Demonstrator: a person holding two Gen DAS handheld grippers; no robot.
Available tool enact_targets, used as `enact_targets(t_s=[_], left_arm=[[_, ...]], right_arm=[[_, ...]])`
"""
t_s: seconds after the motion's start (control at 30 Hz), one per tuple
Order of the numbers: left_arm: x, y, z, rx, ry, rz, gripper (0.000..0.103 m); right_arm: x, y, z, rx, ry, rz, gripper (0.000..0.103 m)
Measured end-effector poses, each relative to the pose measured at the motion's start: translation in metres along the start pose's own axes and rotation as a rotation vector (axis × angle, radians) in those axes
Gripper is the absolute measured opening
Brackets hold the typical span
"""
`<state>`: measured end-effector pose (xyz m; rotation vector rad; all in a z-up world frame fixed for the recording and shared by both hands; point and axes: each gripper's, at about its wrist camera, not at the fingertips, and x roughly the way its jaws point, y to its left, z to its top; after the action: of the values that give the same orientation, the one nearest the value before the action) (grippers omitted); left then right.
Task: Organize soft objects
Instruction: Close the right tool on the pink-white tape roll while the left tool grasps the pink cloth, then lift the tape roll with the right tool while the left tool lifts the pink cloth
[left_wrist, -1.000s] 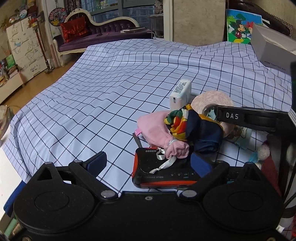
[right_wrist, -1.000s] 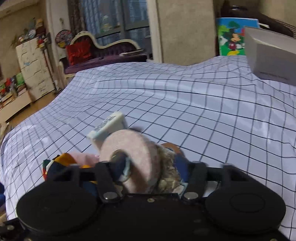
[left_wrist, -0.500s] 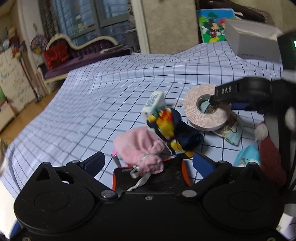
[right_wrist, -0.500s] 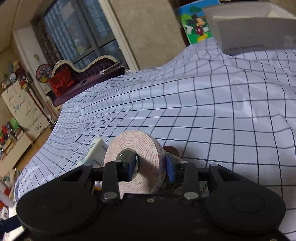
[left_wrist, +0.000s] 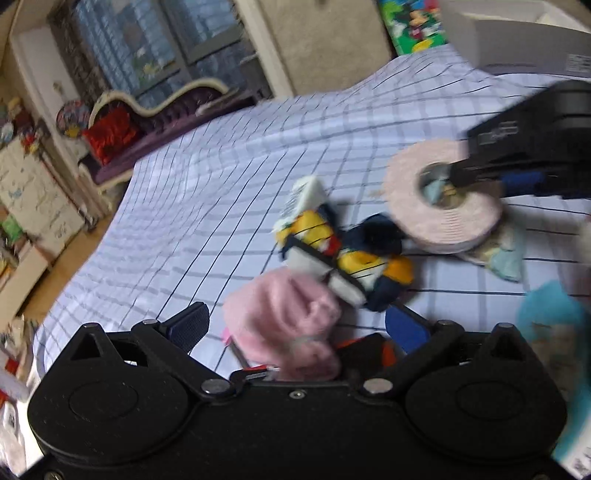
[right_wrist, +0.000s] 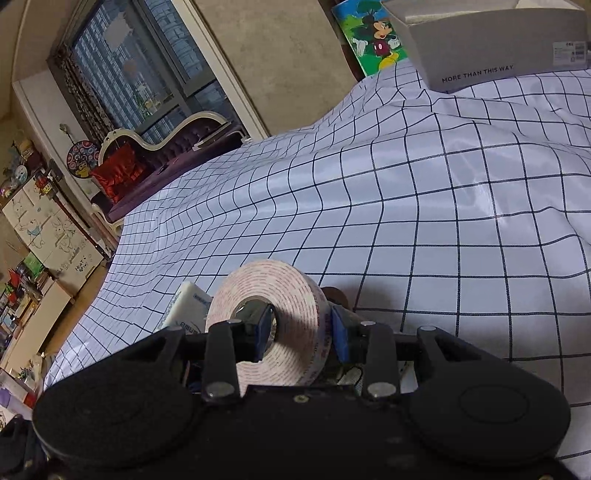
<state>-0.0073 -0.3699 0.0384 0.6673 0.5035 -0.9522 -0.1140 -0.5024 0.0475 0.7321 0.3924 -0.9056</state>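
Observation:
My right gripper (right_wrist: 301, 326) is shut on a pink roll of foam tape (right_wrist: 284, 325), one finger through its hole, and holds it above the checked cloth (right_wrist: 424, 206); the roll also shows in the left wrist view (left_wrist: 443, 206). My left gripper (left_wrist: 295, 325) is open, with a pink pouch (left_wrist: 284, 321) lying between its fingers. Behind the pouch lies a navy, yellow and red cloth bundle (left_wrist: 351, 254). The left wrist view is blurred.
A white charger block (left_wrist: 303, 199) lies behind the bundle, also in the right wrist view (right_wrist: 188, 306). A black and orange radio (left_wrist: 369, 350) lies under the pouch. Pale printed cloths (left_wrist: 502, 254) lie under the roll. A grey box (right_wrist: 495, 48) stands far right.
My right gripper has lifted the tape roll higher off the cloth. My left gripper has tilted and moved; the pouch now sits closer between its fingers.

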Motion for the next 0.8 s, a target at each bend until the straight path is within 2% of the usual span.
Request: enact_targets(t_s=[0.17,0.27,0.47,0.53,0.6,0.63,0.73,0.8], left_arm=[[0.025,0.026,0.006,-0.102,0.104,-0.067,0.100],[0.040,0.031,0.008,-0.131,0.151,-0.065,0.099],[0.068,0.040,0.004,-0.209,0.255,-0.140,0.100],[0.069,0.044,0.003,-0.235,0.251,-0.175,0.094],[0.068,0.050,0.002,-0.268,0.250,-0.223,0.077],[0.067,0.052,0.003,-0.282,0.245,-0.231,0.072],[0.067,0.056,0.003,-0.299,0.240,-0.229,0.064],[0.067,0.062,0.004,-0.314,0.233,-0.217,0.062]], right_arm=[[0.001,-0.001,0.002,-0.003,0.000,0.003,0.034],[0.001,-0.002,0.002,0.003,0.003,0.008,0.034],[0.001,-0.004,0.002,0.004,0.008,0.014,0.035],[0.001,-0.002,0.002,-0.003,0.008,0.012,0.035],[0.001,-0.001,0.001,-0.009,0.007,0.010,0.035],[0.001,-0.001,0.001,-0.010,0.006,0.010,0.035],[0.001,-0.001,0.001,-0.009,0.005,0.011,0.035],[0.001,-0.001,0.001,-0.012,0.004,0.012,0.035]])
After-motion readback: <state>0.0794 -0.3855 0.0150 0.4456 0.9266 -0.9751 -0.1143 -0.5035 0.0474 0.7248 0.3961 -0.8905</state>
